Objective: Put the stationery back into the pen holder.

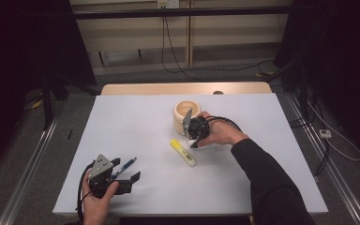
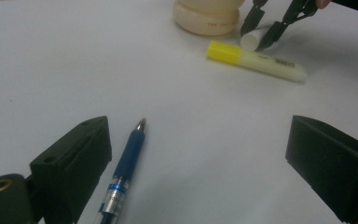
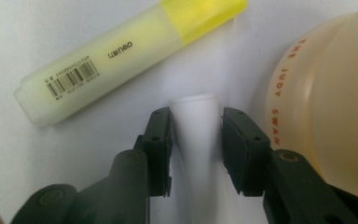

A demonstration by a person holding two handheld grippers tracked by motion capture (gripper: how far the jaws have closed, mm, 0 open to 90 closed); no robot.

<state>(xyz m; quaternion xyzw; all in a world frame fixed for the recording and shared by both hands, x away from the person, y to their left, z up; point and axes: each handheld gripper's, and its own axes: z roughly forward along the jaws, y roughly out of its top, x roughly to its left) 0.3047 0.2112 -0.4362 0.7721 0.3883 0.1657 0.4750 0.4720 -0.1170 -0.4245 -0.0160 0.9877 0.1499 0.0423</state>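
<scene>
White and smooth, the table (image 1: pixel 136 122) carried a round cream cup (image 1: pixel 186 112). Just beside the cup, our right gripper (image 3: pixel 195 140) clamped a white tube (image 3: pixel 196 140). Near the cup lay a yellow-capped marker (image 1: pixel 183 152). Well apart from it, our left gripper (image 2: pixel 196 158) gaped over a blue pen (image 2: pixel 126 168).

A white table (image 1: pixel 136 122) carries a cream pot (image 1: pixel 186 115) near its middle, a yellow highlighter (image 1: pixel 183 152) just in front of it, a white tube (image 3: pixel 196 140) beside the pot, and a blue pen (image 1: pixel 123 167) nearer the front left.
</scene>
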